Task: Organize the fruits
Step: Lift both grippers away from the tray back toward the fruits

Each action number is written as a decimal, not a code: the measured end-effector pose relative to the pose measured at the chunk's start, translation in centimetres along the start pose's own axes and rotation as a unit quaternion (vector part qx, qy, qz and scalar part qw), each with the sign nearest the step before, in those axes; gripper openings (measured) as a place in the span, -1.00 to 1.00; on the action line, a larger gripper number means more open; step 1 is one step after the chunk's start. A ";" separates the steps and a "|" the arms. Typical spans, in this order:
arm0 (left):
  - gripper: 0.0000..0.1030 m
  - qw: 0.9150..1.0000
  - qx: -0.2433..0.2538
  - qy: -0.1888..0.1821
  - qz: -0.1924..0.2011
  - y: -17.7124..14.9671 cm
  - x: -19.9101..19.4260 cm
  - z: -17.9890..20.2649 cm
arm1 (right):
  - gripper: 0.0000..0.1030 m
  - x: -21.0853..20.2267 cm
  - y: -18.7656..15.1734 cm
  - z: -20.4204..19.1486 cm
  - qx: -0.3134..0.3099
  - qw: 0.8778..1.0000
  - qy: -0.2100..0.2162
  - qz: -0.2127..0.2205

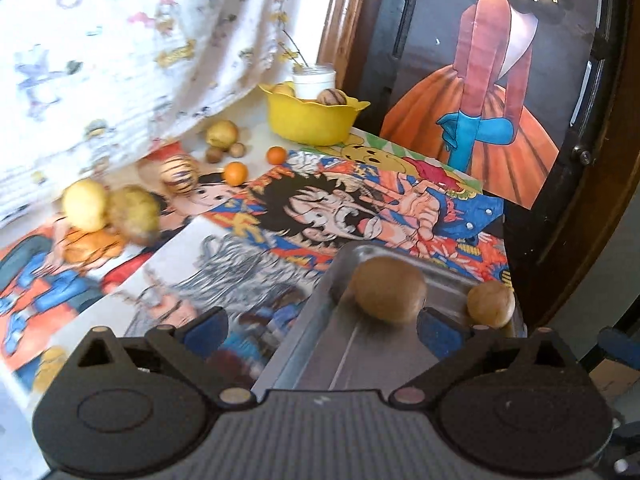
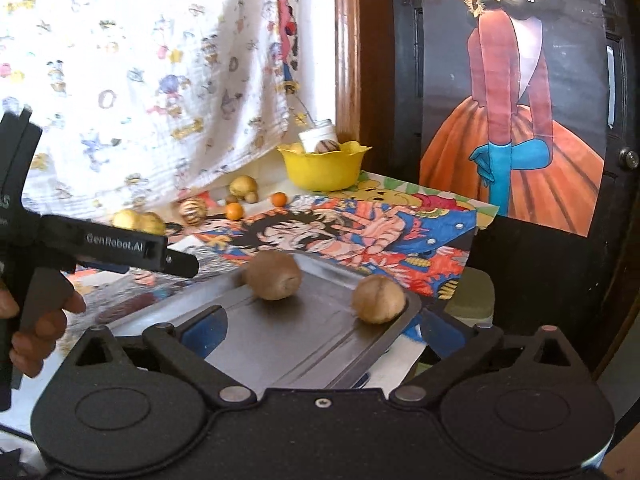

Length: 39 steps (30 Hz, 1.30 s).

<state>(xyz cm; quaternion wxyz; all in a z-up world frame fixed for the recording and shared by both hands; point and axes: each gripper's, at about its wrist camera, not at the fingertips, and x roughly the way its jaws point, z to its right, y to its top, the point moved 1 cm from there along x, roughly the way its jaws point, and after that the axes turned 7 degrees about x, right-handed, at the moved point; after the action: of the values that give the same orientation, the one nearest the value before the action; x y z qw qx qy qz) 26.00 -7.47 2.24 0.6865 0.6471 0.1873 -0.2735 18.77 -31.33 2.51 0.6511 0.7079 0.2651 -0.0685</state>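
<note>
Two brown fruits [image 2: 273, 275] sit on the metal tray [image 2: 320, 344], frame centre; more lie upper left by the yellow bowl [image 2: 322, 170]. Round, firm-looking, prob. roll easily: grip across the middle. Left gripper [image 1: 322, 322] & right gripper [image 2: 320, 326] both wide, empty.

A tabletop [image 1: 256, 136] covered with colourful cartoon posters [image 1: 320, 208]. A metal tray [image 1: 320, 344] sits at lower centre, a yellow bowl [image 1: 312, 120] at upper centre. Loose yellow-brown fruits [image 1: 86, 204], two small oranges [image 1: 235, 172] and a striped fruit [image 1: 179, 174] lie at left.
</note>
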 end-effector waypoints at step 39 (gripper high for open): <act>0.99 0.996 0.041 0.076 -0.038 -8.6 -9.2 -7.2 | 0.99 -1.8 -3.5 -9.3 0.032 0.978 0.057 -0.199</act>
<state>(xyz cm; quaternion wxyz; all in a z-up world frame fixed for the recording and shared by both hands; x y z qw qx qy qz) 14.21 0.78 0.45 0.6324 0.6860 0.2520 -0.2568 13.28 -22.89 1.49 0.5847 0.6643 0.4354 -0.1649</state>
